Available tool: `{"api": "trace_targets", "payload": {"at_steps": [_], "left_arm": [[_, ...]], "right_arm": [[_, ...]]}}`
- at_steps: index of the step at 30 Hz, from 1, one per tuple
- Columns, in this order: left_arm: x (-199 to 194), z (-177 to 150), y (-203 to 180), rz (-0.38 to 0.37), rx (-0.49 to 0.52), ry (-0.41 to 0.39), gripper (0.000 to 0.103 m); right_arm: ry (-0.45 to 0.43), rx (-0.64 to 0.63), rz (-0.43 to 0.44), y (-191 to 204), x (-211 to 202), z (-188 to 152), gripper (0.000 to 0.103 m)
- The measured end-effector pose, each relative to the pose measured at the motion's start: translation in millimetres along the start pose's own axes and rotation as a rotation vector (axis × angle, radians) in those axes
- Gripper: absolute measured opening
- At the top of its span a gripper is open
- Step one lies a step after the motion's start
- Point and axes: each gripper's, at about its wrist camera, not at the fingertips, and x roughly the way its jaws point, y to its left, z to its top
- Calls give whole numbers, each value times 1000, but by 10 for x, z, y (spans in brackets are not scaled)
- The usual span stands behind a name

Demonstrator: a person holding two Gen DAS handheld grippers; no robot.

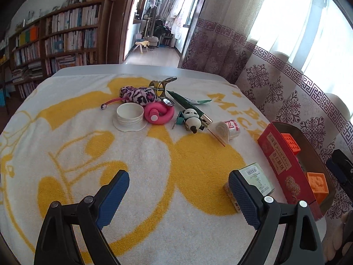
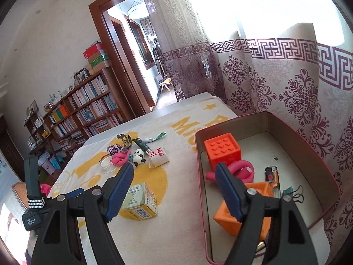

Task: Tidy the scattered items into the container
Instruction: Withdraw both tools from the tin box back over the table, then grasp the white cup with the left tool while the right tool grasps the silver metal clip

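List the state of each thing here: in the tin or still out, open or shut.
Red tin: open, partly filled.
Orange studded cube: in the tin.
Lighter: in the tin.
Small barcoded box: on the towel, out.
Panda figure: lying on the towel, out.
White jar lid: on the towel, out.
Left gripper: open, empty.
Right gripper: open, empty.

The red box (image 1: 278, 163) reads "杏仁酥饼"; a black tag (image 2: 30, 218) reads "Data Acquisition System".
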Motion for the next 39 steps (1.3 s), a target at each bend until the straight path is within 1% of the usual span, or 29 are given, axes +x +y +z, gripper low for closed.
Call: {"api": "trace_targets", "payload": {"at_steps": [6, 9, 13, 17, 20, 23, 31, 34, 36, 38, 39], "left_arm": [[51, 97, 324, 60, -23, 1, 93], [107, 150, 402, 63, -16, 18, 93], [229, 253, 449, 69, 13, 48, 93], [443, 422, 491, 76, 42, 81, 93], [676, 521, 550, 81, 53, 135, 93], [908, 590, 598, 112, 65, 182, 93], [1216, 734, 647, 166, 53, 181, 93], [1293, 793, 678, 193, 36, 168, 89], [1325, 840, 680, 198, 31, 156, 80], [1355, 889, 673, 193, 26, 149, 70], [1370, 907, 670, 189, 24, 147, 68]], "right_arm": [[49, -44, 49, 259, 186, -77, 80], [78, -51, 69, 327, 286, -120, 80], [94, -62, 84, 398, 358, -146, 80], [102, -61, 98, 441, 412, -148, 80], [110, -54, 105, 446, 460, -148, 80], [125, -49, 107, 435, 513, -147, 80], [146, -35, 99, 374, 635, -140, 80], [151, -37, 100, 379, 666, -140, 80], [156, -39, 101, 389, 693, -143, 80], [162, -39, 101, 404, 728, -143, 80], [166, -40, 102, 413, 744, -143, 80]]}}
